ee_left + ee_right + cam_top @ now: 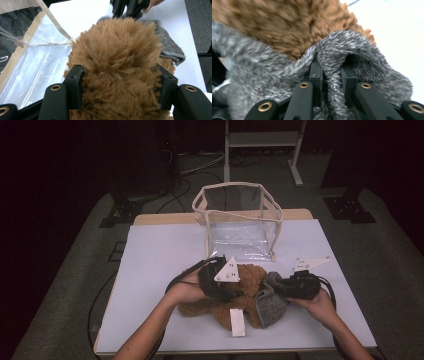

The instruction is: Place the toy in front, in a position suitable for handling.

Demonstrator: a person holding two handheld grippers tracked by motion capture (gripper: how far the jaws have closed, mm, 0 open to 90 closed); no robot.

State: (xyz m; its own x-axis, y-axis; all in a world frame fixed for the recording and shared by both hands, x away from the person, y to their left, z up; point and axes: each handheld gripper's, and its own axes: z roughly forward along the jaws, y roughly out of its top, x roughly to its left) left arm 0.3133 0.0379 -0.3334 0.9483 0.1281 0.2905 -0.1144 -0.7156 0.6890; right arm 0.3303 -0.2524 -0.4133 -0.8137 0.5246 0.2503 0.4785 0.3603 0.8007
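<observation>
A brown plush toy (247, 277) lies at the front middle of the white table, with a white tag (238, 321) at its near side. A grey fuzzy cloth (272, 306) wraps over its right part. My left gripper (234, 287) comes in from the left and is shut on the brown plush toy (117, 55); its jaws sink into the fur on both sides in the left gripper view (121, 75). My right gripper (279, 288) is shut on a fold of the grey cloth (359, 47), pinched thin between its jaws (332, 77). Brown fur (287, 25) fills the space behind it.
A clear plastic bag with cream trim (239, 215) stands open just behind the toy, with its wall (37, 60) close on the left in the left gripper view. The white table top (160, 270) ends near the person's forearms. Stands and cables sit on the floor beyond.
</observation>
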